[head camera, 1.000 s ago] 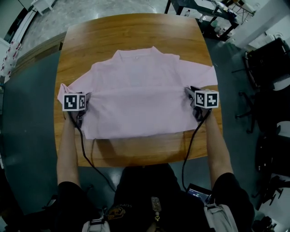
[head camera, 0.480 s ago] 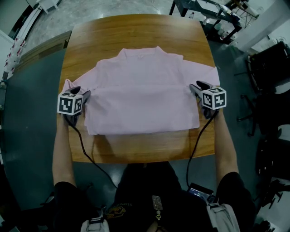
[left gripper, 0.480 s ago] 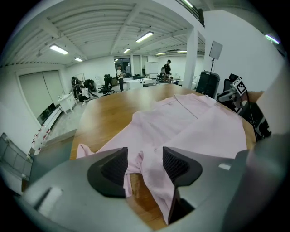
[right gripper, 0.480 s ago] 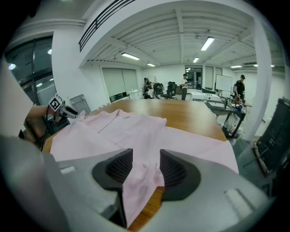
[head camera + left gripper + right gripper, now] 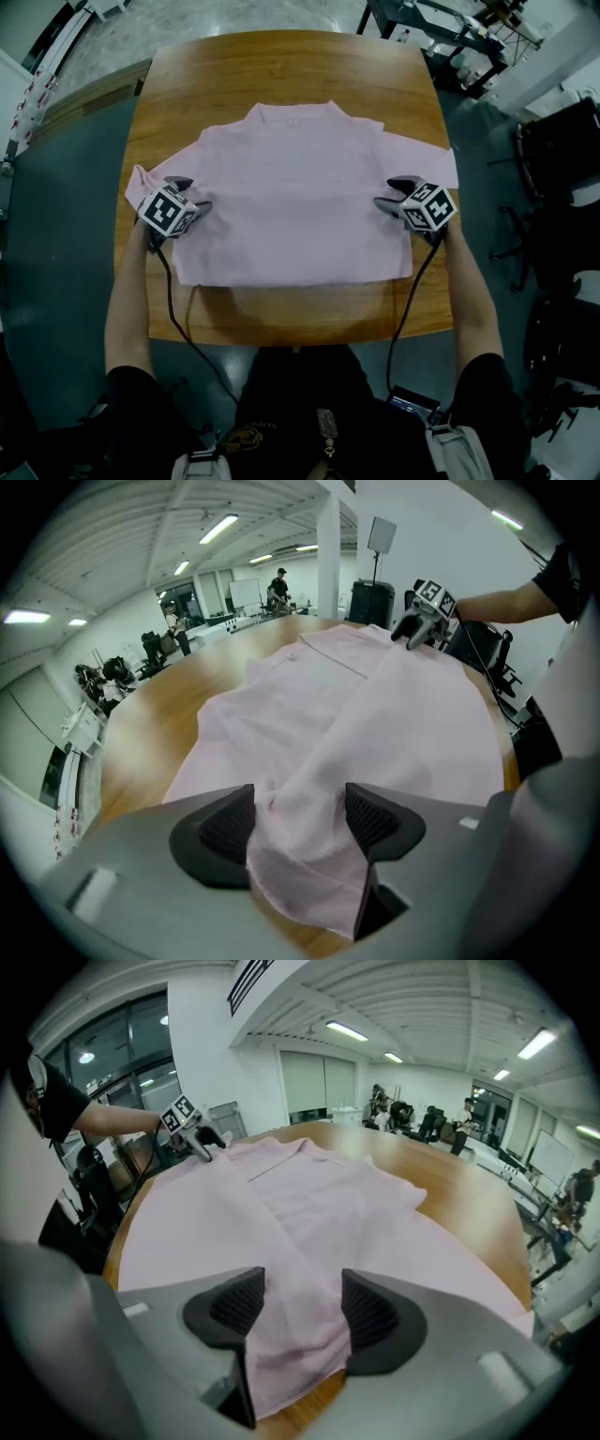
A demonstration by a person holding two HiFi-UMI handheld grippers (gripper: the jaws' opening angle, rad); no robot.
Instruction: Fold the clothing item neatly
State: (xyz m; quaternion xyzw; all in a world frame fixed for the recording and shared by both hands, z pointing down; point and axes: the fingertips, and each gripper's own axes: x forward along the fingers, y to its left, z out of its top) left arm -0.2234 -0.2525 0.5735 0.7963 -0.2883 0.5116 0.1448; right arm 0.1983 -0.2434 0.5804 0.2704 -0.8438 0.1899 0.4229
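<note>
A pink shirt (image 5: 291, 197) lies flat on the round-cornered wooden table (image 5: 281, 66), collar at the far side, its lower part folded up. My left gripper (image 5: 190, 195) sits at the shirt's left side edge by the sleeve. Its jaws have just been opening and stand open, with a loose bunch of fabric (image 5: 309, 789) between the pads. My right gripper (image 5: 394, 191) mirrors it at the right side edge. Its jaws have also just been opening and stand open, with slack cloth (image 5: 295, 1307) lying between them.
Bare wood runs along the table's front edge (image 5: 291, 314) and far side. Cables (image 5: 173, 300) hang from both grippers over the front edge. Dark chairs and equipment (image 5: 562, 141) stand on the floor to the right.
Both grippers rolled at the wrist and shifted first outward, then back in over the shirt's side edges. Their jaws spread wider. The shirt stays flat.
</note>
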